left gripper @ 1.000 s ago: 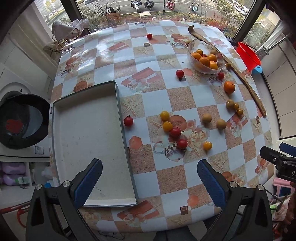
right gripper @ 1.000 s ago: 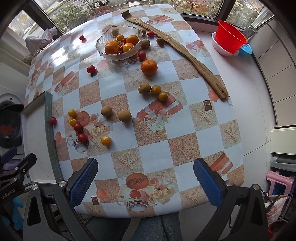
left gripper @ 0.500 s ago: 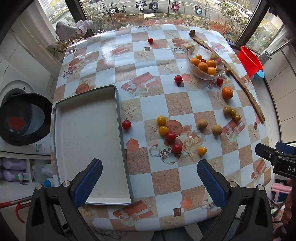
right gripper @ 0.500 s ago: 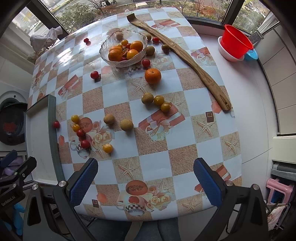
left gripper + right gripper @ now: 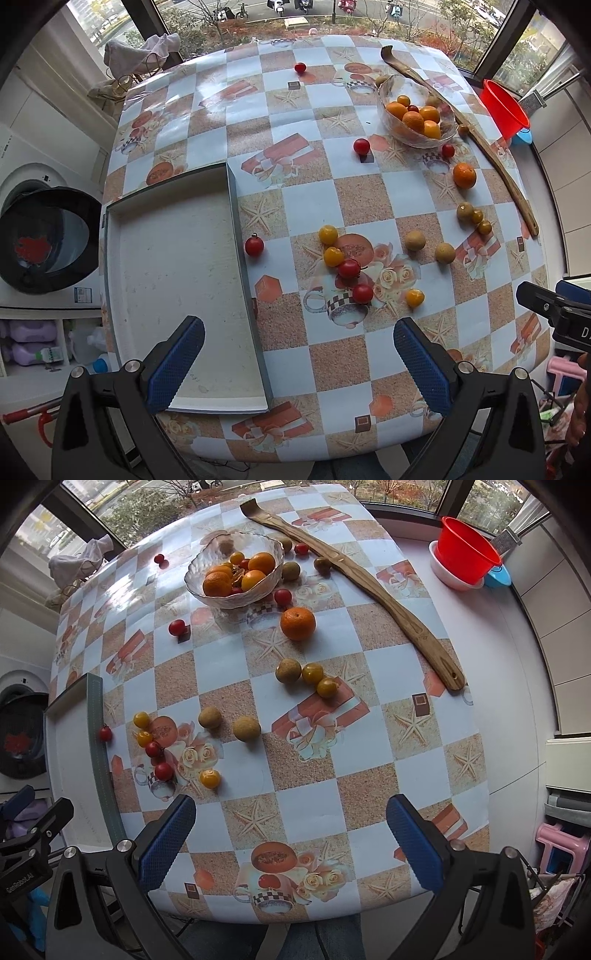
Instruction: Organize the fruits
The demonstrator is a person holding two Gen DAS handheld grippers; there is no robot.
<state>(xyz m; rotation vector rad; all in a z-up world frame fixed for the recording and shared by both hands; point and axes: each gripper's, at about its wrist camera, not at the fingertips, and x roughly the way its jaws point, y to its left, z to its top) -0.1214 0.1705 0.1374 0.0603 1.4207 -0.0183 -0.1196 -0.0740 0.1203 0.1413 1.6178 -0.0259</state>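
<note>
Loose fruit lies scattered over the checked tablecloth: red and yellow cherry tomatoes (image 5: 349, 267) near the middle, two tan longans (image 5: 246, 729), a mandarin (image 5: 297, 623) and a single red tomato (image 5: 254, 246) beside the tray. A glass bowl (image 5: 199, 570) at the far side holds oranges and small tomatoes. A shallow white tray (image 5: 166, 266) sits on the left, with nothing in it. My left gripper (image 5: 298, 363) hangs open above the tray's near corner. My right gripper (image 5: 290, 843) is open over the near table edge, holding nothing.
A long wooden back-scratcher (image 5: 369, 587) runs along the far right of the table. A red tub (image 5: 465, 555) in a white bowl stands on the sill. A washing machine (image 5: 40, 236) is left of the table, a pink stool (image 5: 561, 845) at the right.
Both grippers have drawn back and risen, so more of the near table edge shows and the fruit sits further away. No fruit has moved.
</note>
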